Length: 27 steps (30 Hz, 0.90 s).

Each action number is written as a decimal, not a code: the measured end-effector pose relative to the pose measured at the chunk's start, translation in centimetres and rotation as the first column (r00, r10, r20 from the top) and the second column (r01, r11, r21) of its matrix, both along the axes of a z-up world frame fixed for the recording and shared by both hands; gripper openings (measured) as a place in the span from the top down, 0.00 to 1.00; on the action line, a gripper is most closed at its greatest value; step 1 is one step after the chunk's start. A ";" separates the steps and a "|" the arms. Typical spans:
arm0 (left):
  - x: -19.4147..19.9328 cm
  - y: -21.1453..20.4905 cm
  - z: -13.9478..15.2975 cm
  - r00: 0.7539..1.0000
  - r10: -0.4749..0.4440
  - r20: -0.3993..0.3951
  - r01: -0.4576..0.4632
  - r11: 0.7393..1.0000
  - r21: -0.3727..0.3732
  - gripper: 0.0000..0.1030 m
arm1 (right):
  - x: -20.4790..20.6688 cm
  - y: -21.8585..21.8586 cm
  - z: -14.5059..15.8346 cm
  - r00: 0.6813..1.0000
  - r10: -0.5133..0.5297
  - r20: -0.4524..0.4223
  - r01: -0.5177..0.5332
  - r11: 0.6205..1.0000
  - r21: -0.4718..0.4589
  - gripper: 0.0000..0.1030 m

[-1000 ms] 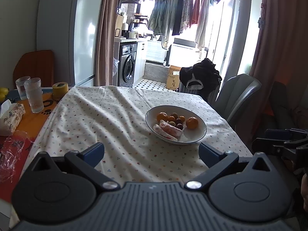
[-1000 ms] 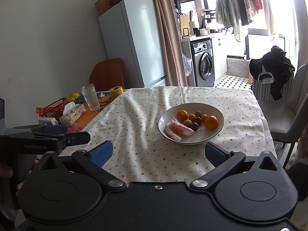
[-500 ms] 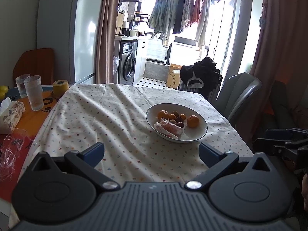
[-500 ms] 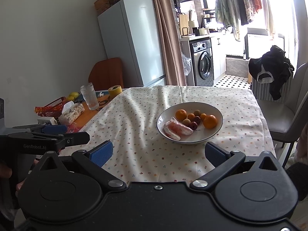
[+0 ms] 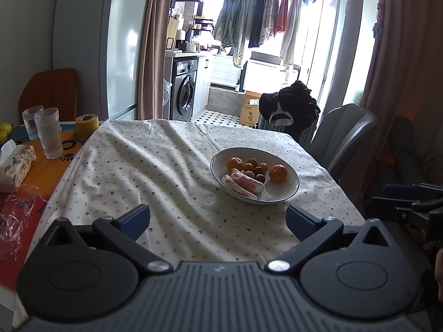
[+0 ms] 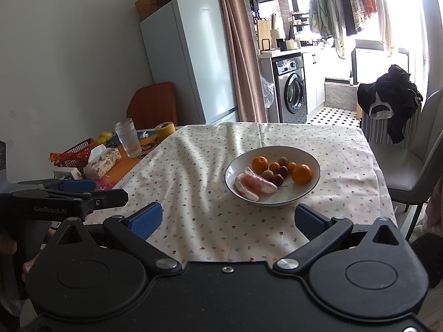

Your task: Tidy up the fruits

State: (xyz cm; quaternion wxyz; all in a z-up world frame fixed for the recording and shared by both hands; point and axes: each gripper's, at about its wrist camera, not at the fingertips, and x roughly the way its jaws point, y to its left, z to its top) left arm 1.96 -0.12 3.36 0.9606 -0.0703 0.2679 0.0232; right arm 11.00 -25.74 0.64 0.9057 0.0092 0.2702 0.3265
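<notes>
- Behind the table (image 5: 171, 166) we see a fridge (image 5: 102, 44), a washing machine (image 5: 185, 90) and clothes (image 5: 257, 13) hung at a bright window.
- We have a cloth (image 6: 210, 171) with small flowers spread over the table.
- We find the white bowl (image 5: 288, 193) on the cloth, toward the right side of the table; it holds two oranges (image 5: 278, 173), several small round fruits (image 5: 259, 171) and two wrapped pieces (image 5: 243, 184).
- We hold our left gripper (image 5: 218, 217) low at the near edge, fingers spread wide, nothing between them.
- We hold our right gripper (image 6: 228, 218) the same way, wide apart and with nothing in it, short of the bowl.
- Left of the cloth we see two glasses (image 5: 51, 132), a roll of yellow tape (image 5: 87, 126) and a tissue pack (image 5: 15, 166).
- A grey chair (image 5: 340, 138) stands at the right side of the table.
</notes>
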 end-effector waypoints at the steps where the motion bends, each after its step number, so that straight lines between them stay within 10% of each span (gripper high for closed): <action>1: 0.0 0.0 0.0 1.000 0.000 -0.001 0.000 1.000 0.001 0.00 | 0.0 0.0 0.0 1.000 -0.001 0.000 0.001 1.000 -0.001 0.00; 27: -0.2 -0.2 0.0 1.000 -0.021 0.013 0.021 1.000 0.003 0.00 | 0.5 0.6 -0.4 1.000 -0.004 -0.010 0.004 1.000 -0.011 0.00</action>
